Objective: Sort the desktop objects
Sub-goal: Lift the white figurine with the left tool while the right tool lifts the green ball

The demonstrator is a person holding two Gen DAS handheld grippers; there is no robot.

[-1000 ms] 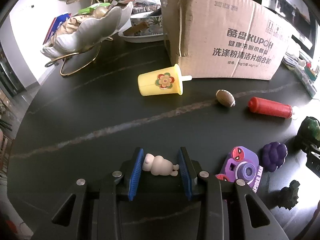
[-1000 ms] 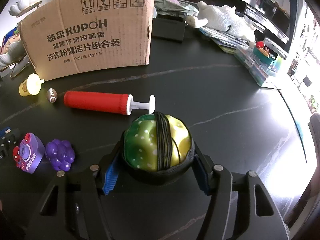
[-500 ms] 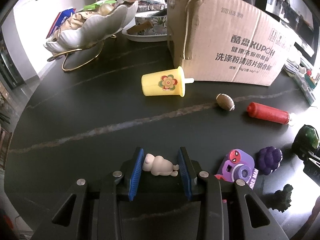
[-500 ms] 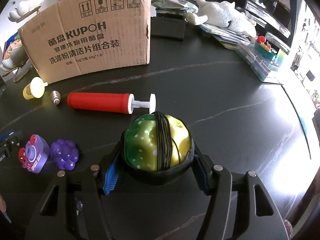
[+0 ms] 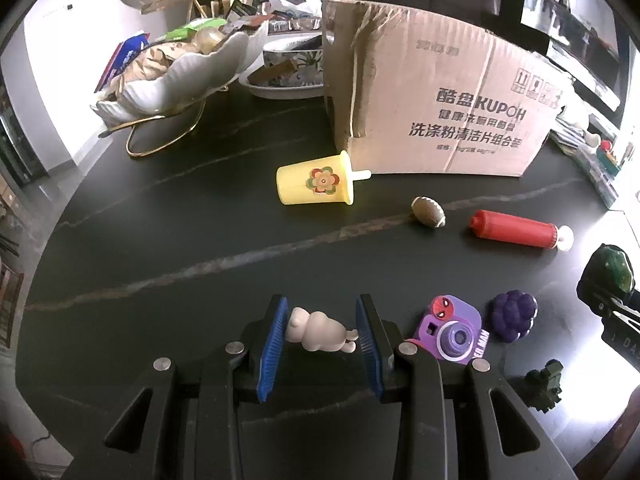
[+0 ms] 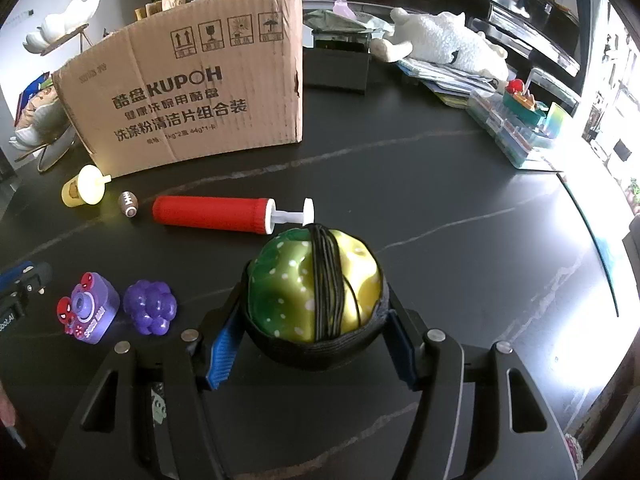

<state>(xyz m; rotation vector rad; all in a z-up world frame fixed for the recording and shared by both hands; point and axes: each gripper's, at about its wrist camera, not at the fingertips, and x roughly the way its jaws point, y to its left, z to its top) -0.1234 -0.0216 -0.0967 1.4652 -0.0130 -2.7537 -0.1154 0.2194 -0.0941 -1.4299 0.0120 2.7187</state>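
Note:
My left gripper [image 5: 322, 322] is shut on a small beige bear figure [image 5: 318, 330], held above the black table [image 5: 160, 248]. My right gripper [image 6: 314, 308] is shut on a green-and-yellow dotted ball [image 6: 314, 288] wrapped in black cord; it also shows at the right edge of the left wrist view [image 5: 610, 266]. On the table lie a yellow popsicle mould [image 5: 316, 184], a tiny football [image 5: 428, 211], a red pump [image 5: 516, 232], a purple toy camera [image 5: 450, 330], a purple grape toy [image 5: 513, 315] and a dark green figure [image 5: 544, 384].
An open cardboard box [image 5: 432, 108] stands at the back of the table. A shell-shaped dish [image 5: 176, 76] with snacks sits at the back left. A plush toy [image 6: 444, 44], books and plastic cases [image 6: 516, 128] line the back right.
Both grippers have risen and drawn back from the table with their objects still held; the table objects appear lower and farther in both views.

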